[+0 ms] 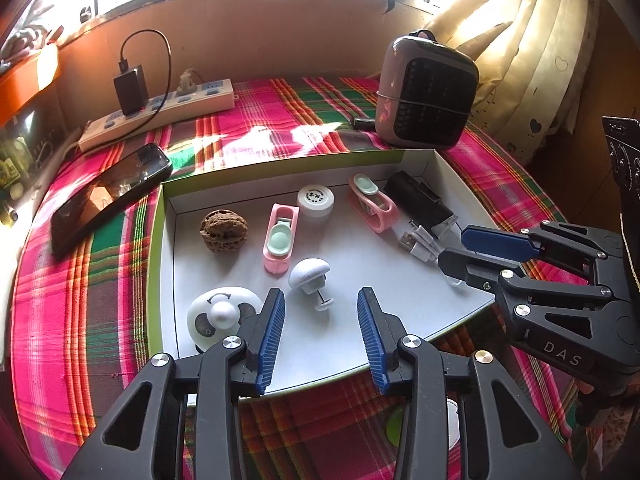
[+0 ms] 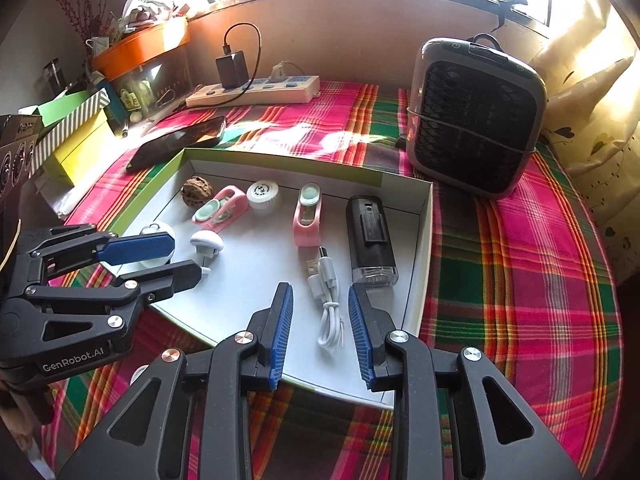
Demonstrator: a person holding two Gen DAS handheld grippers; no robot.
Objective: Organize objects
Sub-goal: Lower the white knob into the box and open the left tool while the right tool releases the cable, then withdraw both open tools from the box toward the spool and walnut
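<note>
A shallow white box (image 1: 448, 172) (image 2: 424, 240) lies on the plaid cloth. It holds a walnut (image 1: 223, 230) (image 2: 197, 190), two pink clips (image 1: 280, 240) (image 2: 308, 220), a white round jar (image 1: 316, 201) (image 2: 263, 194), a white mushroom-shaped piece (image 1: 310, 278) (image 2: 207, 245), a white round panda-faced item (image 1: 218, 316), a black device (image 1: 424, 204) (image 2: 370, 236) and a white USB cable (image 1: 420, 242) (image 2: 328, 300). My left gripper (image 1: 321, 308) (image 2: 180, 254) is open and empty just in front of the mushroom piece. My right gripper (image 2: 320, 304) (image 1: 452, 246) is open with the cable between its fingers.
A phone (image 1: 108, 194) (image 2: 180, 142) lies left of the box. A power strip (image 1: 160, 112) (image 2: 256, 92) with a black charger sits at the back. A grey fan heater (image 1: 426, 92) (image 2: 476, 116) stands at the back right. Boxes (image 2: 76, 128) are stacked at far left.
</note>
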